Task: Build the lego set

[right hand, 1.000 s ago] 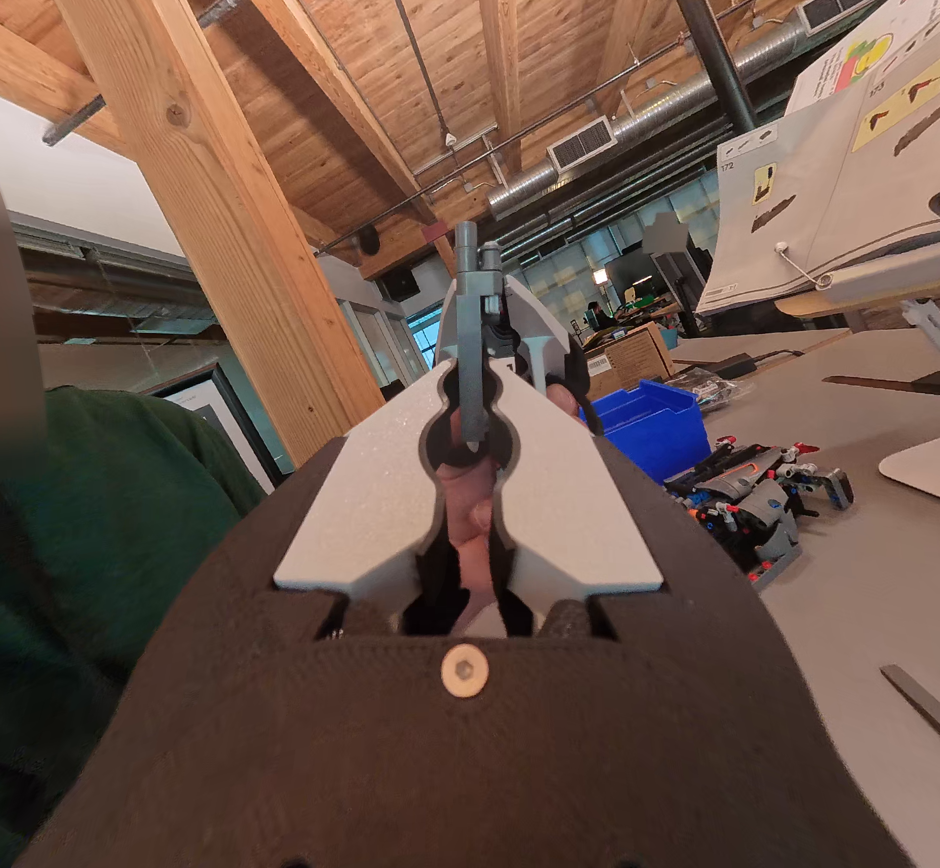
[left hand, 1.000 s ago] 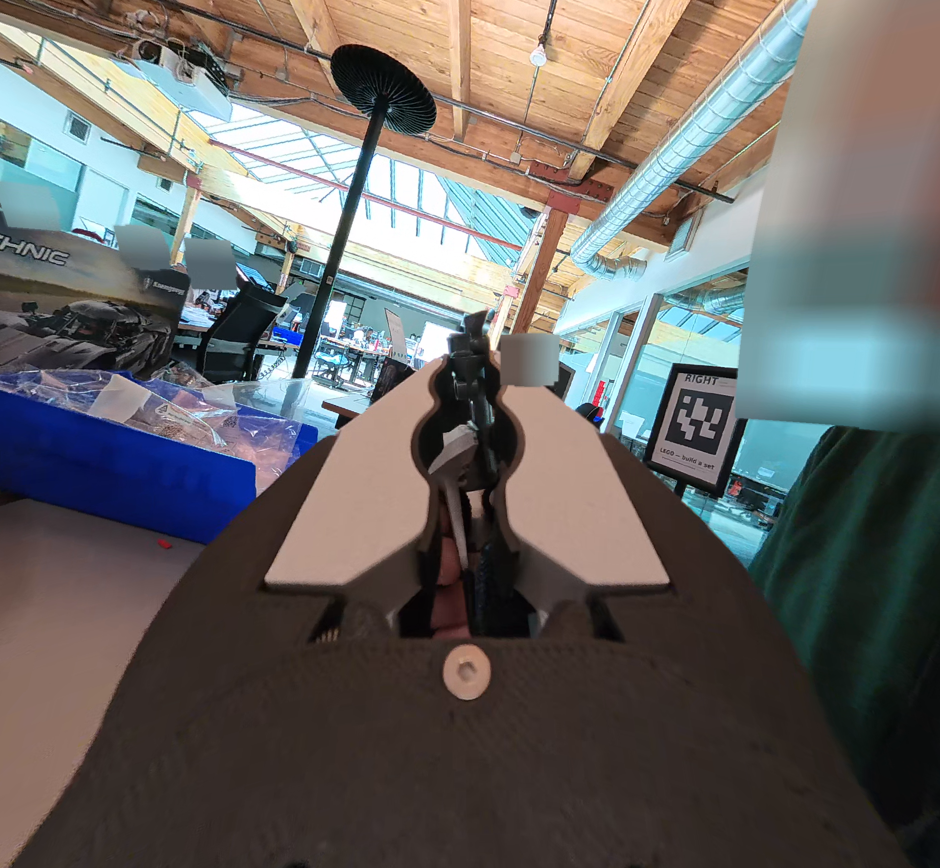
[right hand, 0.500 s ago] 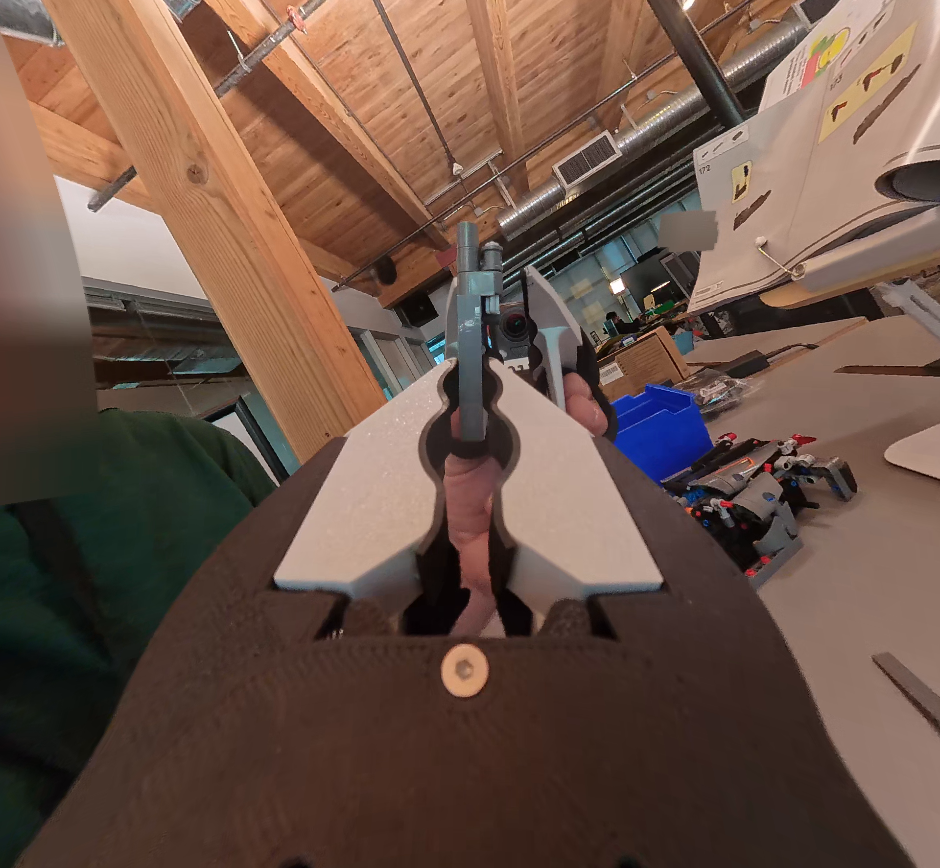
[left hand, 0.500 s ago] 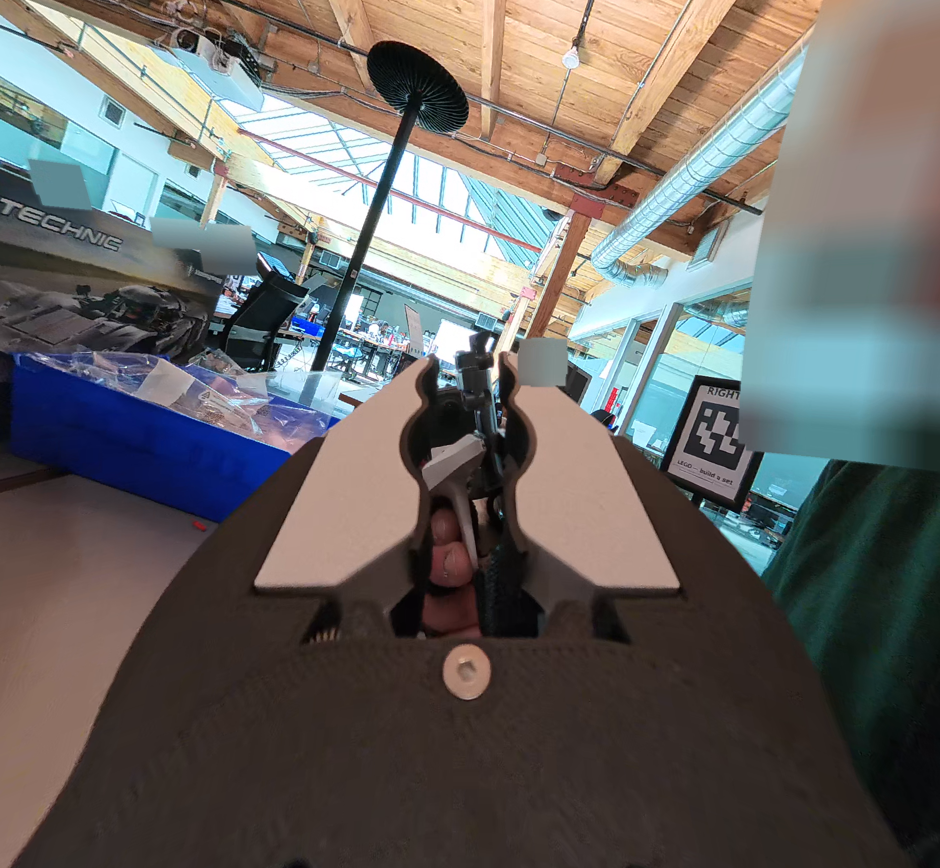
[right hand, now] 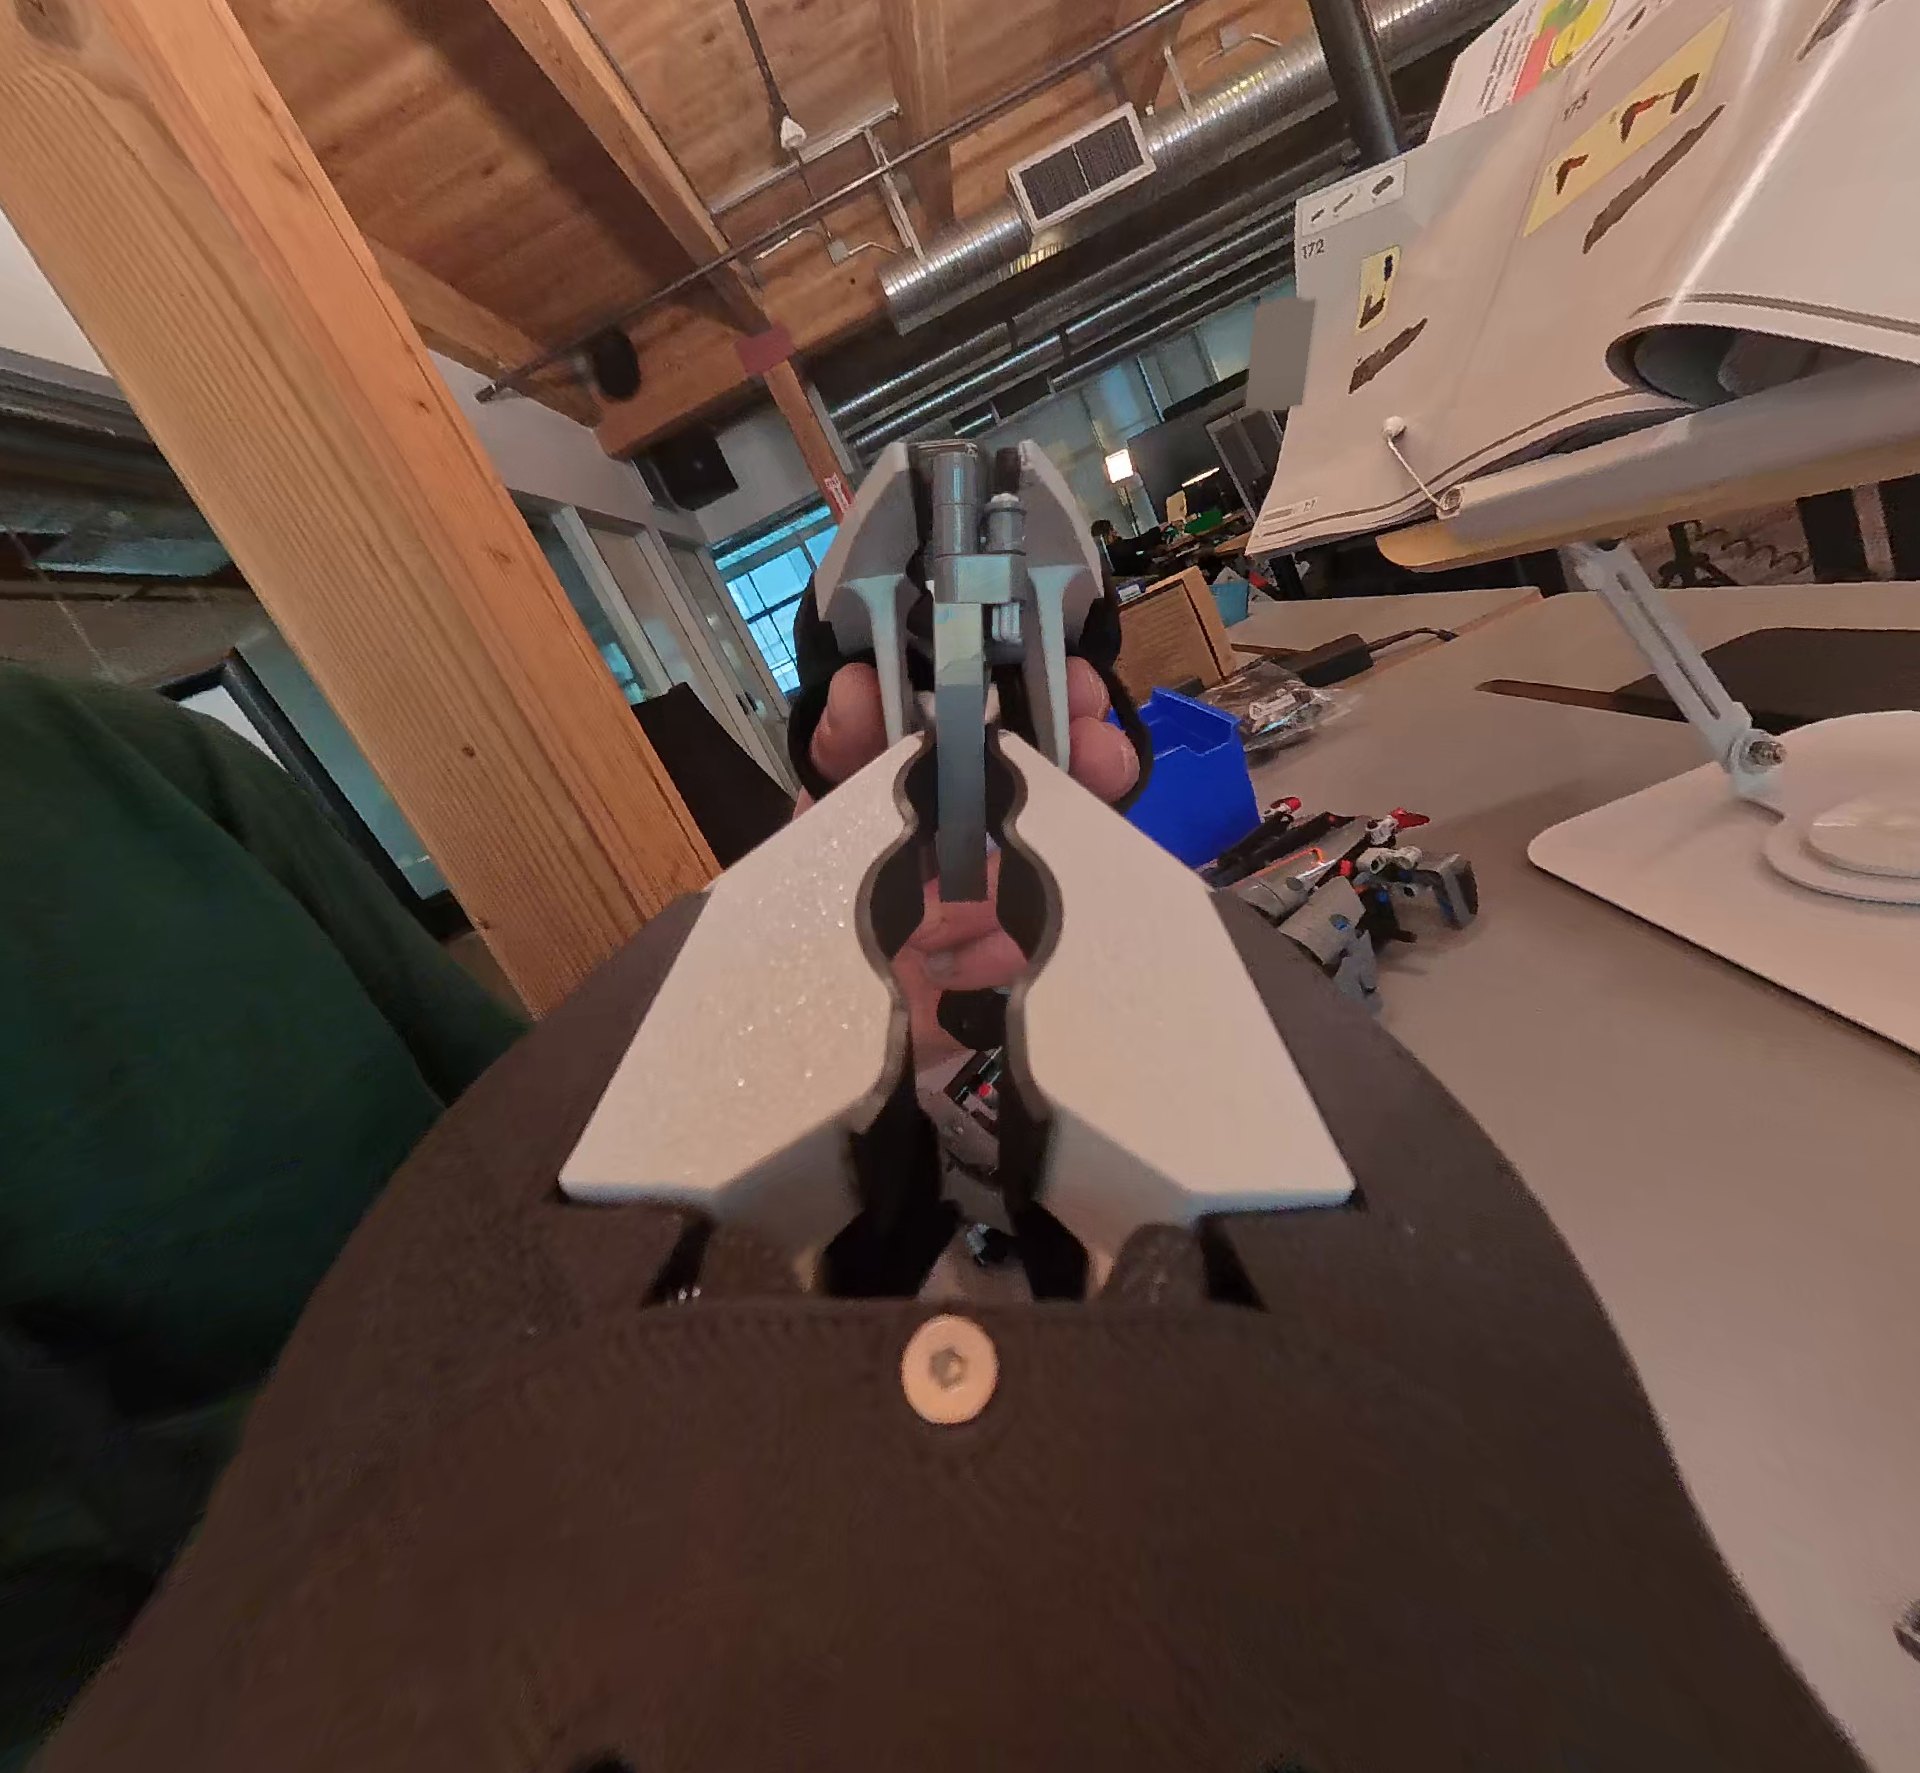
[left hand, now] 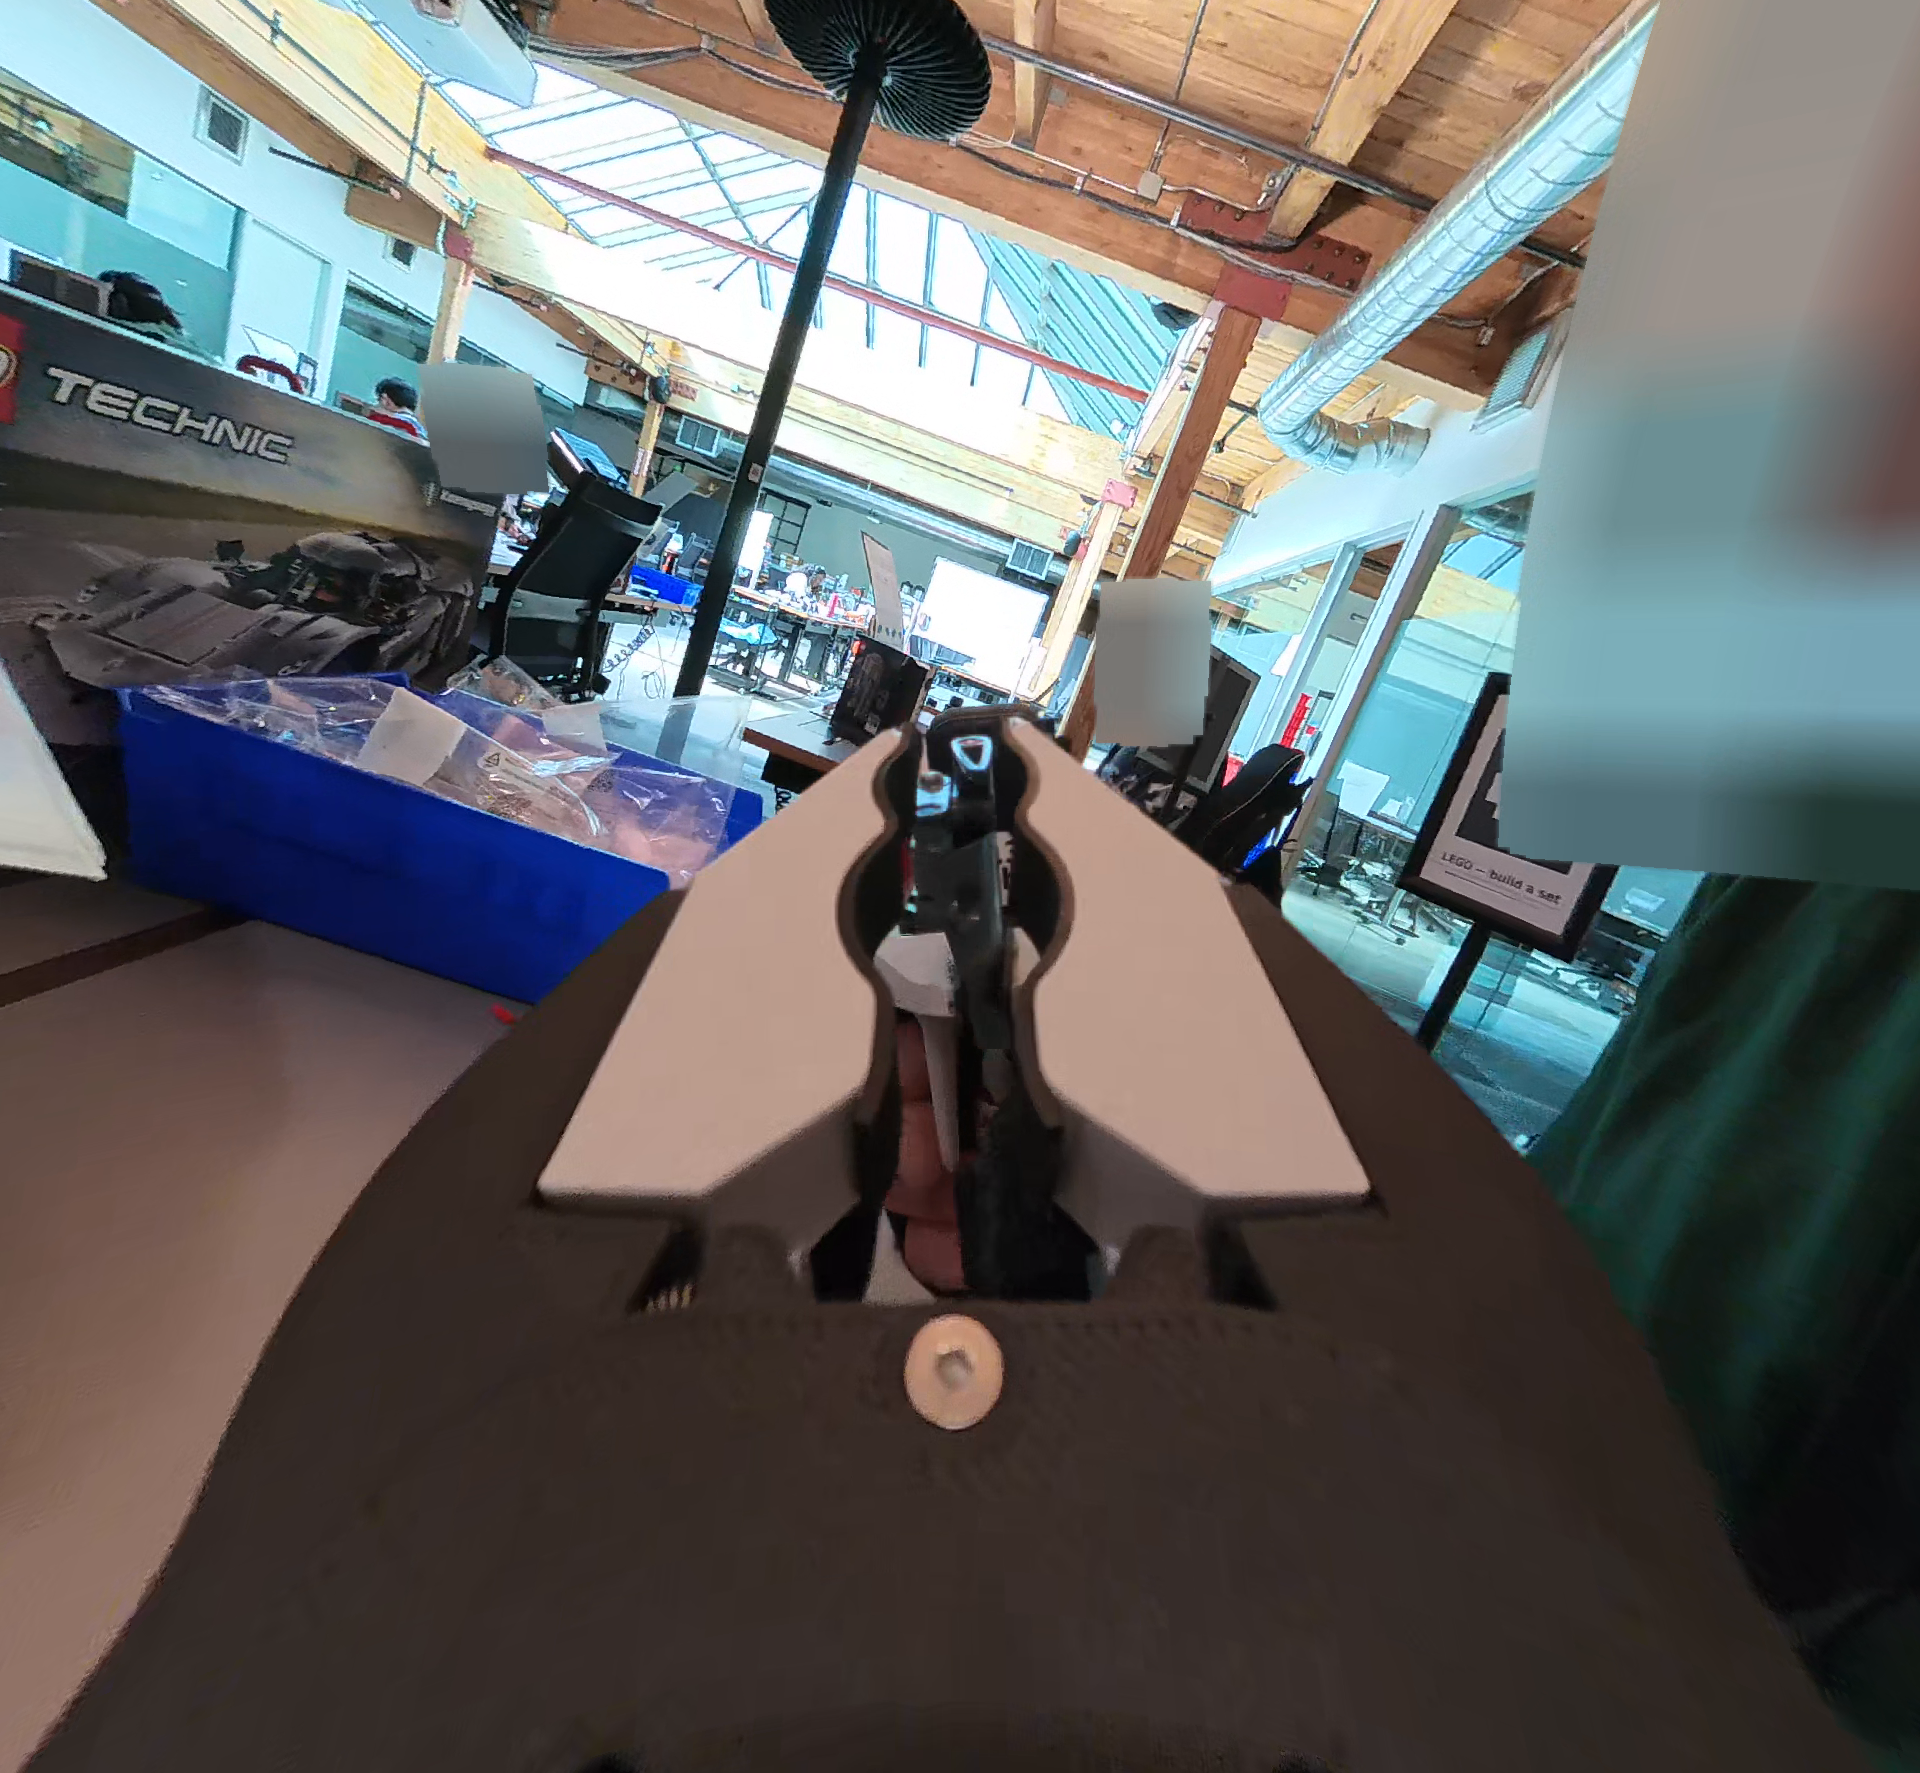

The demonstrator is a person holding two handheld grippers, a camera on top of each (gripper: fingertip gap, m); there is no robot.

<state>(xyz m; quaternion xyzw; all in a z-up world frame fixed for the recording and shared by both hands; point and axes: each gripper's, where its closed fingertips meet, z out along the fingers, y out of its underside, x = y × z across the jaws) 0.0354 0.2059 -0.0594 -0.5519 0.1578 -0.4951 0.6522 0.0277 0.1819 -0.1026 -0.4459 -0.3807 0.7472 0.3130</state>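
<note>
A timber-ceilinged workshop is stretching behind a grey tabletop [right hand: 1621,1048]. The right gripper [right hand: 961,767] is clamping narrowly on a slim grey lego beam with pins [right hand: 961,674], holding it upright in mid-air. The left gripper [left hand: 961,757], facing it, is pinching a small black lego piece [left hand: 961,876] at the beam's upper end. Joining them well probably means lining pin and hole squarely, then pressing straight without twisting. A part-built dark lego model [right hand: 1340,882] is lying near a blue plastic bin [right hand: 1184,767].
</note>
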